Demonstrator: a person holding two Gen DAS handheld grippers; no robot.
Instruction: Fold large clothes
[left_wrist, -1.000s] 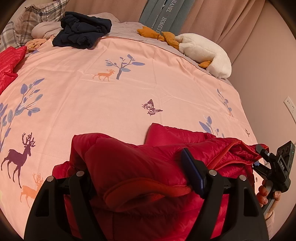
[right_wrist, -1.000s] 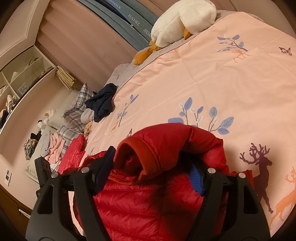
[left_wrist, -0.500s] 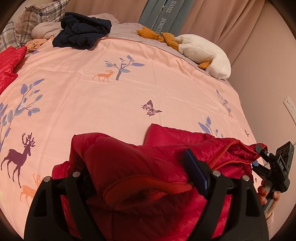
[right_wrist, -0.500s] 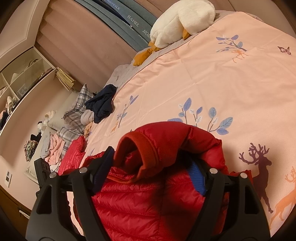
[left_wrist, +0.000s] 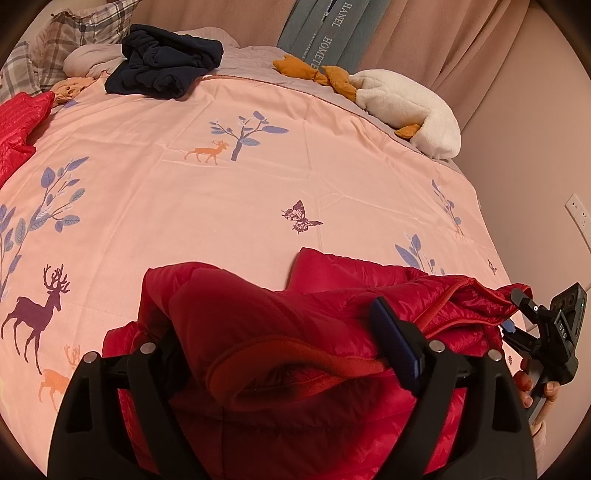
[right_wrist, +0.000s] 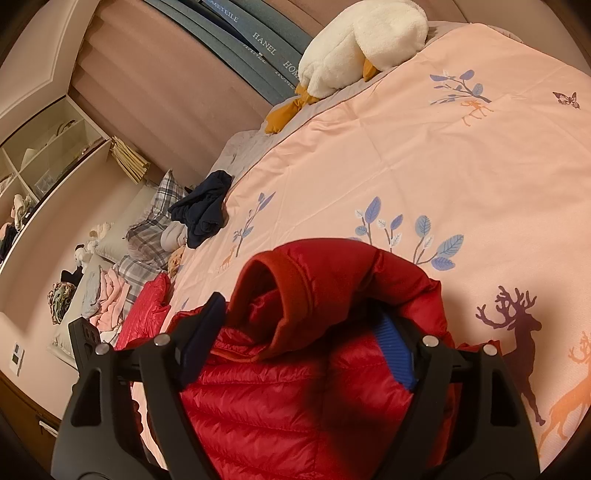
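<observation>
The red down jacket (left_wrist: 332, 332) lies bunched at the near edge of the bed (left_wrist: 258, 177), its long axis running along that edge, a cuffed sleeve end at each side. The left gripper (left_wrist: 280, 343) and right gripper (right_wrist: 295, 332) each straddle a sleeve, jaws spread wide and just been opening. Open pink cover stretches beyond to one navy garment (left_wrist: 166, 59) and one white plush (left_wrist: 410, 107) at the far edge.
</observation>
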